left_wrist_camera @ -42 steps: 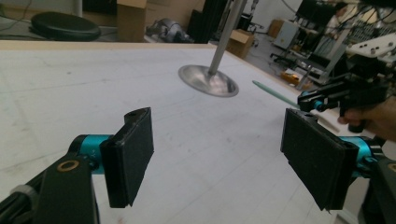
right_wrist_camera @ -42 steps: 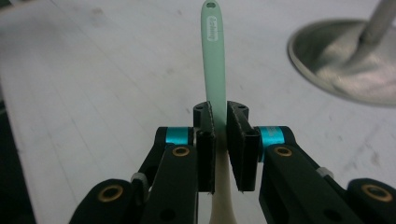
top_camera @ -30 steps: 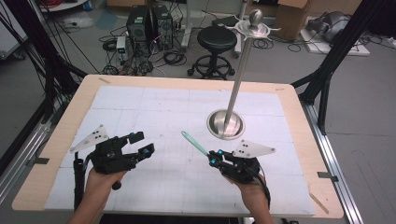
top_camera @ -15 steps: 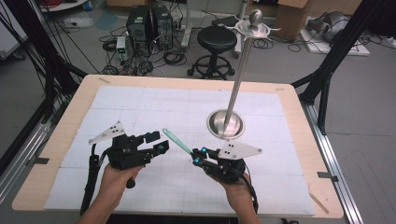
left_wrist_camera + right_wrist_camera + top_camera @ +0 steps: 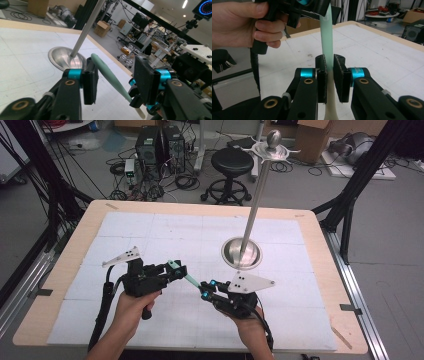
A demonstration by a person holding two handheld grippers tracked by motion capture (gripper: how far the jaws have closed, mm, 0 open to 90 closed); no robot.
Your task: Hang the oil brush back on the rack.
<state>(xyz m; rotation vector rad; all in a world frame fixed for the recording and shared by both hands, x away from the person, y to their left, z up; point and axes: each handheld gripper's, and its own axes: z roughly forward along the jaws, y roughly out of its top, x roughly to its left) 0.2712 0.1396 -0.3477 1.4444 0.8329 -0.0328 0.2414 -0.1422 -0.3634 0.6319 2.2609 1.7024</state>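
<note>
While held above the table: slim mint-green stick [image 5: 327, 37] bridges both grippers.
Handling: likely light, stiff, smooth; grip mid-shaft.
Right gripper [image 5: 329, 75]: clamped on its pale lower end.
Left gripper [image 5: 115, 80]: jaws apart around the tip.
Room: steel pole stand [image 5: 242, 252] near; white table mat [image 5: 150, 227] open leftward.

On the wooden worktop [image 5: 320, 285] with the white mat I count one pale green tapered stick [image 5: 191, 279], one tall metal pole stand with a round steel base [image 5: 242, 253], and two black hand-held tongs: the left tongs [image 5: 176, 270] and the right tongs [image 5: 206, 289]. Behind, on the floor, stand one black round stool [image 5: 233, 162] and two dark computer towers [image 5: 159, 148].
</note>
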